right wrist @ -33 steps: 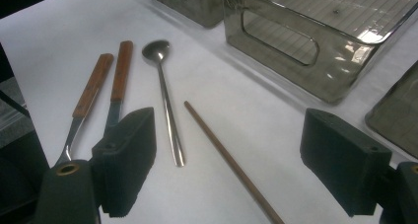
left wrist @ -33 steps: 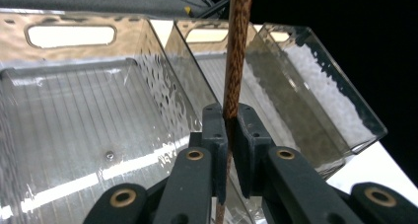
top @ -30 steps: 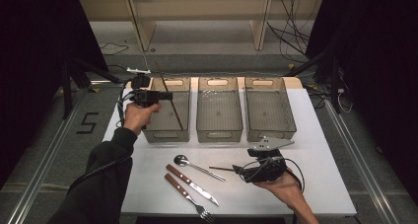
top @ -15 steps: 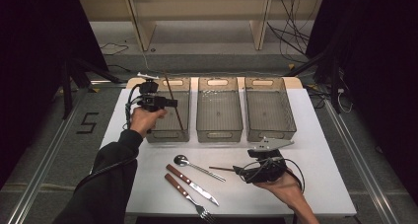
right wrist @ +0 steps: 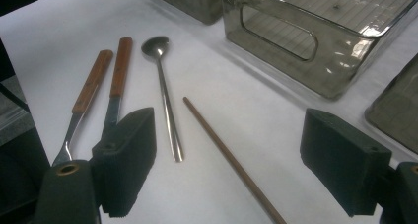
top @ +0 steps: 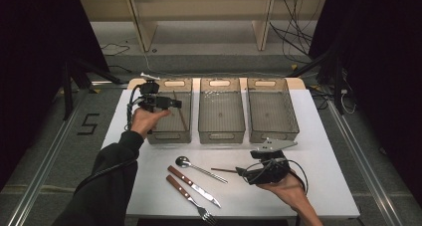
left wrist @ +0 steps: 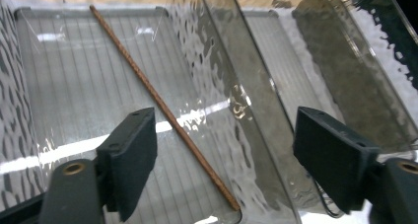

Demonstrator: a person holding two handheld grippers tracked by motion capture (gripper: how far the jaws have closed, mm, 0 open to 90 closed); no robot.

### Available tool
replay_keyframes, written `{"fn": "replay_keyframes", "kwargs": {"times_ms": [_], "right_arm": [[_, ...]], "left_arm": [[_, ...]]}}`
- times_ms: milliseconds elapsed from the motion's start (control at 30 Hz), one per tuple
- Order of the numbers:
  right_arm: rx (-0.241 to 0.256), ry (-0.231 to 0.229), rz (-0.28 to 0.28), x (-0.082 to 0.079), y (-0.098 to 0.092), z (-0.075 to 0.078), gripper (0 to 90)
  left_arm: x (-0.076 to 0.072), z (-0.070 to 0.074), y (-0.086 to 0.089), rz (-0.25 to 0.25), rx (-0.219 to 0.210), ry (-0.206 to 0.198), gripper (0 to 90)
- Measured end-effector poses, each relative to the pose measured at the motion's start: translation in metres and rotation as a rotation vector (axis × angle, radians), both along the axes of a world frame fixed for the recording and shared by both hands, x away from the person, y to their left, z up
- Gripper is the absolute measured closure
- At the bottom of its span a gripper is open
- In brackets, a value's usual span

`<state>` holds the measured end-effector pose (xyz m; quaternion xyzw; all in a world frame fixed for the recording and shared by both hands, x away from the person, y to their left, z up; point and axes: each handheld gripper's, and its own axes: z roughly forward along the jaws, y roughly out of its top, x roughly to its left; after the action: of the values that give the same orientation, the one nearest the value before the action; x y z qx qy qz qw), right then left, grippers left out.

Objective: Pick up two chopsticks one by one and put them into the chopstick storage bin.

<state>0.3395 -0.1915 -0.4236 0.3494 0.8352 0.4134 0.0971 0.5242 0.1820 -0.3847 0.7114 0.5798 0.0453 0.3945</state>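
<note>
Chopstick 1 (left wrist: 162, 110) lies in the left bin (top: 169, 135) beneath our wide-open left gripper (top: 174, 104), while chopstick 2 (right wrist: 231, 161) waits on the table (top: 323, 186) between our right gripper's (top: 244, 173) spread jaws, with spoon (right wrist: 162, 86), knife (right wrist: 117, 81) and fork (right wrist: 84, 100) unsorted.

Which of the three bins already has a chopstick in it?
The left bin, under the left gripper: one brown chopstick lies slanted on its floor. The middle bin and right bin hold none.
</note>
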Motion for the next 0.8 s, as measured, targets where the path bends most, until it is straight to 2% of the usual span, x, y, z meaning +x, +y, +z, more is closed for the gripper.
{"fn": "replay_keyframes", "kwargs": {"times_ms": [100, 167, 233, 267, 433, 633, 800], "right_arm": [[-0.001, 0.000, -0.005, 0.001, -0.002, 0.001, 22.4], [-0.005, -0.005, -0.009, 0.001, -0.005, 0.003, 22.4], [-0.013, -0.004, -0.011, 0.002, -0.008, 0.005, 22.4], [-0.020, -0.003, -0.016, 0.003, -0.010, 0.006, 22.4], [-0.042, 0.009, -0.013, 0.006, -0.019, 0.010, 23.0], [-0.126, 0.063, 0.014, 0.013, -0.025, 0.011, 23.8], [-0.247, 0.114, 0.036, 0.022, -0.026, 0.007, 26.3]], "left_arm": [[-0.003, 0.004, 0.001, -0.008, -0.010, -0.015, 20.3], [-0.015, 0.012, 0.002, -0.036, -0.045, -0.063, 18.9], [-0.019, 0.014, 0.002, -0.044, -0.052, -0.079, 18.2], [-0.029, 0.019, 0.003, -0.075, -0.063, -0.114, 17.8], [-0.060, 0.028, 0.006, -0.141, -0.101, -0.196, 17.0], [-0.098, 0.025, 0.015, -0.184, -0.128, -0.272, 16.8], [-0.122, 0.012, 0.022, -0.213, -0.146, -0.304, 16.8]]}}
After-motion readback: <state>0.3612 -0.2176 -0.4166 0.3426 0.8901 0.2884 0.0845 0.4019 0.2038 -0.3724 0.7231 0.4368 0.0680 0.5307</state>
